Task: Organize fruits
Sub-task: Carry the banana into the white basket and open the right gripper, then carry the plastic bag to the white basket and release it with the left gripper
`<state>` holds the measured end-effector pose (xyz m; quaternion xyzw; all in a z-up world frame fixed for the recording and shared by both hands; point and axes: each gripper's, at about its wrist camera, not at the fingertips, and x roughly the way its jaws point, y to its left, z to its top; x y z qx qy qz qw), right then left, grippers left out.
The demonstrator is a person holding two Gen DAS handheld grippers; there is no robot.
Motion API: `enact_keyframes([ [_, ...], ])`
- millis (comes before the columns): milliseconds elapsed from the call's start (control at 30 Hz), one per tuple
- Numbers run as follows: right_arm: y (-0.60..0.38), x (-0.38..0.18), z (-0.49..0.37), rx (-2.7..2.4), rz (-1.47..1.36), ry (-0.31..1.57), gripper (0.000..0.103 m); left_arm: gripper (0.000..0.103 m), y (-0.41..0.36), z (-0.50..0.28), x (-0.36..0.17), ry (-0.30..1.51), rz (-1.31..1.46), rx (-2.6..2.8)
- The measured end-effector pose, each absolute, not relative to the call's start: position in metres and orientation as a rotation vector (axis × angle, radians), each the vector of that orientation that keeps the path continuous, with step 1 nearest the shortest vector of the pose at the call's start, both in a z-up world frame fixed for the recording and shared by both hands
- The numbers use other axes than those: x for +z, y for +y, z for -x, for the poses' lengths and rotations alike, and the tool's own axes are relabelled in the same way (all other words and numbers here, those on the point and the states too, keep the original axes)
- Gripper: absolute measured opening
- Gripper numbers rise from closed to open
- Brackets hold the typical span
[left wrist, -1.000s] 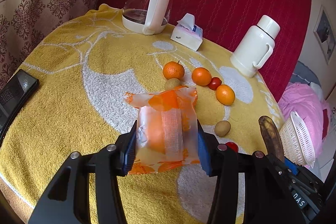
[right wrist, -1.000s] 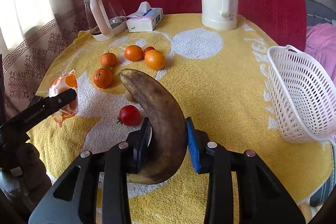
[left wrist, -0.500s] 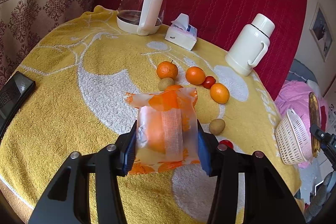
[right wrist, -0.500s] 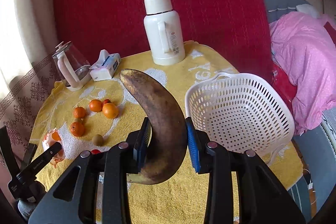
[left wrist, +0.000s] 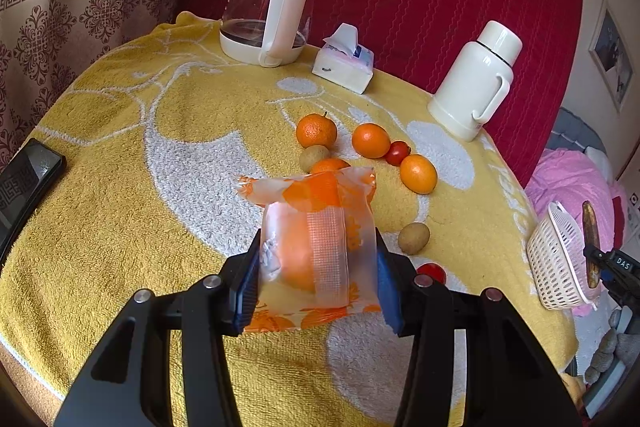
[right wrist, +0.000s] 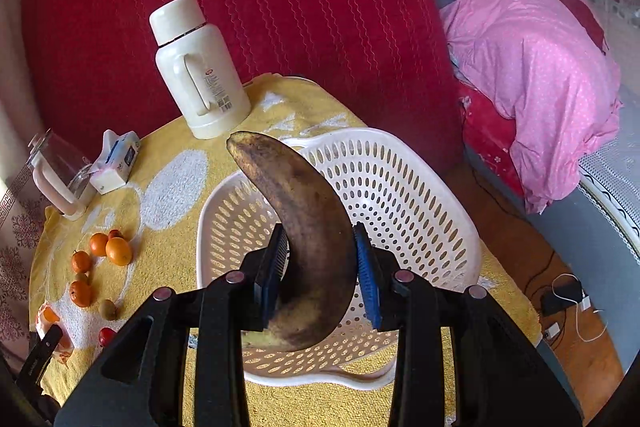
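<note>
The basket [right wrist: 420, 187] looks empty: right gripper [right wrist: 320, 279] jaws clamp a banana [right wrist: 304, 227] above it, left gripper [left wrist: 316, 279] jaws clamp a bagged orange [left wrist: 308, 243], and loose fruit [left wrist: 372, 141] waits on the table [left wrist: 120, 147].

The left gripper [left wrist: 318, 277] is closed on a wrapped orange [left wrist: 308, 243] and holds it above the table. The right gripper [right wrist: 320, 277] is clamped on a dark banana [right wrist: 308, 247], over the white basket [right wrist: 420, 187].

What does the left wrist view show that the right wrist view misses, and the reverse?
Left wrist only: a dark phone at the table edge and a framed picture on the wall. Right wrist only: cables on the floor. Both show the bagged orange in the left gripper, the banana in the right gripper, the white basket and thermos.
</note>
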<state>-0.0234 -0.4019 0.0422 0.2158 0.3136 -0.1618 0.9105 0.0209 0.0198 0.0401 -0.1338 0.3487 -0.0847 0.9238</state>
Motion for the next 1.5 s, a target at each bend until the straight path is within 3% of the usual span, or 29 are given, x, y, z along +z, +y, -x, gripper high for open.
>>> enact_keyframes([
  [333, -0.414, 0.029, 0.015, -0.395, -0.447, 0.659, 0.035, 0.049, 0.02, -0.022, 0.038, 0.721, 0.276, -0.171],
  [400, -0.413, 0.032, 0.017, -0.399, -0.435, 0.647, 0.04, 0.049, 0.02, -0.022, 0.038, 0.721, 0.274, -0.171],
  [733, -0.395, 0.052, 0.045, -0.379, -0.413, 0.551, 0.041, 0.049, 0.021, -0.02, 0.042, 0.694, 0.28, -0.184],
  [867, -0.387, 0.059, 0.062, -0.376, -0.399, 0.502, 0.05, 0.049, 0.02, -0.018, 0.045, 0.68, 0.285, -0.206],
  [1100, -0.384, 0.064, 0.081, -0.348, -0.376, 0.463, 0.051, 0.049, 0.016, -0.007, 0.056, 0.664, 0.261, -0.196],
  [1500, -0.414, 0.06, 0.09, -0.32, -0.412, 0.426, 0.052, 0.049, -0.059, 0.016, 0.108, 0.603, 0.142, -0.321],
])
